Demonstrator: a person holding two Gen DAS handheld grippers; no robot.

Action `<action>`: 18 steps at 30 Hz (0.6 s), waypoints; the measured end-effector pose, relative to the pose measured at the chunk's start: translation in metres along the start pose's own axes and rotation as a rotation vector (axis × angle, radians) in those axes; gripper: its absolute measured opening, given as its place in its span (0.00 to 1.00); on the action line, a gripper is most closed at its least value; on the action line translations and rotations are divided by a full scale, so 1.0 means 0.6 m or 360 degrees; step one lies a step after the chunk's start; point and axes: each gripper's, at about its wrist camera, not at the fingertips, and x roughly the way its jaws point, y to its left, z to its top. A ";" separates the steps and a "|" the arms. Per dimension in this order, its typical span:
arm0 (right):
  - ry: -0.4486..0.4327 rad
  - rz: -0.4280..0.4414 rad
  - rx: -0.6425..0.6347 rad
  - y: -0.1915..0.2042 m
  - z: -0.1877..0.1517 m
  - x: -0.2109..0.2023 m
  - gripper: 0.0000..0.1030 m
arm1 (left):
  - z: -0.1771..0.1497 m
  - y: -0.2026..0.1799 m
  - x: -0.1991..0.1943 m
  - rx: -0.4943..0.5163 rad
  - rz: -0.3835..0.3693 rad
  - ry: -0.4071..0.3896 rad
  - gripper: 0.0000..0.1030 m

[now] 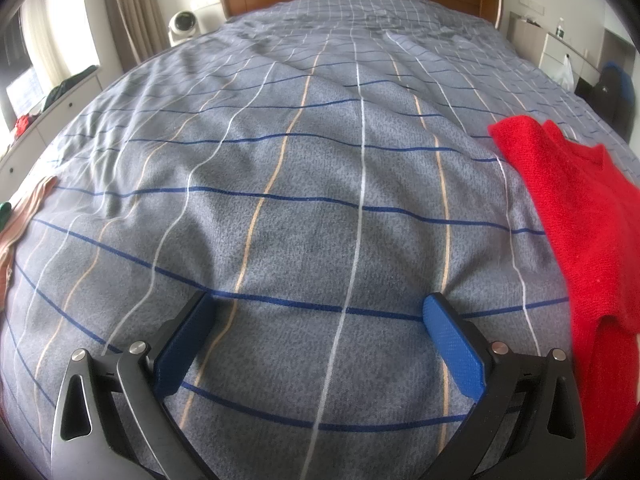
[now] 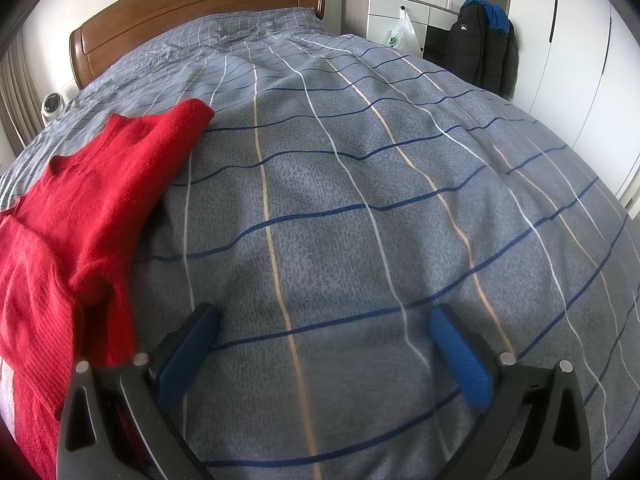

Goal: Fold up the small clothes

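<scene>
We see open bedspread (image 1: 320, 208) ahead of both grippers; the red sweater (image 2: 88, 208) lies between them, and a pink garment (image 1: 16, 224) edges the far left.

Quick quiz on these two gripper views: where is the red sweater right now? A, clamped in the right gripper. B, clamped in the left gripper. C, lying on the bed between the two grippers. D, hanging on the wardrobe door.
C: the red sweater lies on the plaid bedcover, right of the open left gripper and left of the open right gripper, neither holding anything.
</scene>
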 end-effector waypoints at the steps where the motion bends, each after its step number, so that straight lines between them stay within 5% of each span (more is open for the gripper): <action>1: 0.0000 0.0000 0.0000 0.000 0.000 0.000 1.00 | 0.001 0.001 0.000 0.0000 0.0000 0.0000 1.00; 18: -0.0005 0.0021 0.0015 -0.006 -0.001 -0.003 1.00 | 0.000 0.000 0.000 0.0000 0.0000 0.0000 1.00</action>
